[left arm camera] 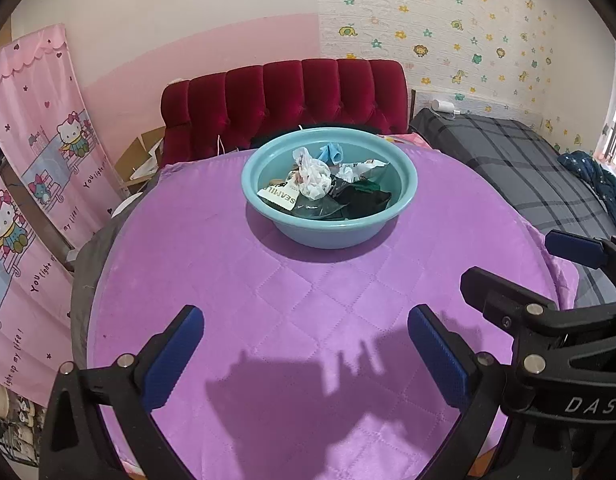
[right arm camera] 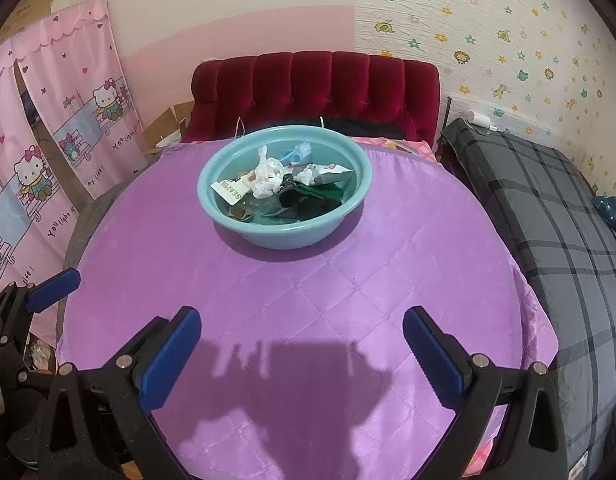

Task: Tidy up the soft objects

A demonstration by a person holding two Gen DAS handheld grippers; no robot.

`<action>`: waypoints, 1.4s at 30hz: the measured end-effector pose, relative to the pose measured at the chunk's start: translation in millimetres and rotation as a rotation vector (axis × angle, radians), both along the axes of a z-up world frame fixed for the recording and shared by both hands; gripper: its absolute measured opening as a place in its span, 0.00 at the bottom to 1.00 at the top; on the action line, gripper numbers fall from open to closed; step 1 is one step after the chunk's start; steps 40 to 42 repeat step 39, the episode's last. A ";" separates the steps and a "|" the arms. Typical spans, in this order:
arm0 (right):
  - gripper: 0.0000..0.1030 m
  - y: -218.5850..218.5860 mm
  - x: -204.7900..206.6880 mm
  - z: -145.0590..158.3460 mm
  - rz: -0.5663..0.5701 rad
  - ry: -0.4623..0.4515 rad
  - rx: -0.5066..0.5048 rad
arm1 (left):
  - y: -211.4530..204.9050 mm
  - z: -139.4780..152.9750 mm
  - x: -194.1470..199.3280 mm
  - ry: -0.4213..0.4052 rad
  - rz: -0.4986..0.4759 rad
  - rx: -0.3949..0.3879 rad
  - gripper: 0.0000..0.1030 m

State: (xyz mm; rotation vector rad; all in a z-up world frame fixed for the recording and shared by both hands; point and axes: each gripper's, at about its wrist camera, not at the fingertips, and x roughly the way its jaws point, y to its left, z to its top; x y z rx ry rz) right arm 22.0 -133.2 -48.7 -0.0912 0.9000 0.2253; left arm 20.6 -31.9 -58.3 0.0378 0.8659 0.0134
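Beyond both grippers, toward the far side of the round table covered in quilted purple cloth (left arm camera: 268,300), stands a light blue plastic basin (left arm camera: 329,229); it holds a heap of soft items, namely a crumpled white plastic bag (left arm camera: 314,178), dark green fabric (left arm camera: 364,200), a pale blue piece (left arm camera: 330,153) and a printed packet (left arm camera: 282,198) (lettering partly legible); the heap lies wholly inside the basin. Left gripper (left arm camera: 306,354): blue-padded jaws spread wide, nothing between them, held above the near part of the cloth, well apart from the basin, pointing toward it. Right gripper (right arm camera: 302,356): jaws likewise spread and empty, level beside the left one, its tips visible at the right edge of the left wrist view. Behind the table stands a red tufted velvet headboard (right arm camera: 316,88).
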 end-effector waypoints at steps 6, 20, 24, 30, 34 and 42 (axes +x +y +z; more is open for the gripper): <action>1.00 -0.9 1.6 -1.6 0.001 0.014 0.002 | -0.7 -1.8 1.0 0.009 -0.002 0.004 1.00; 1.00 -1.1 3.5 -2.0 0.002 0.014 -0.008 | -2.3 -3.0 4.2 0.023 -0.006 0.004 1.00; 1.00 -1.2 4.1 -1.9 0.002 0.012 -0.009 | -3.3 -3.0 5.4 0.026 -0.006 0.003 1.00; 1.00 -3.3 6.8 -4.0 0.003 0.014 -0.010 | -3.8 -4.2 7.5 0.030 -0.007 0.006 1.00; 1.00 -4.8 9.2 -4.0 0.005 0.015 -0.007 | -4.8 -5.1 9.2 0.033 -0.006 0.005 1.00; 1.00 -6.6 14.0 -6.2 0.009 0.023 -0.002 | -5.6 -7.0 12.3 0.043 -0.002 0.004 1.00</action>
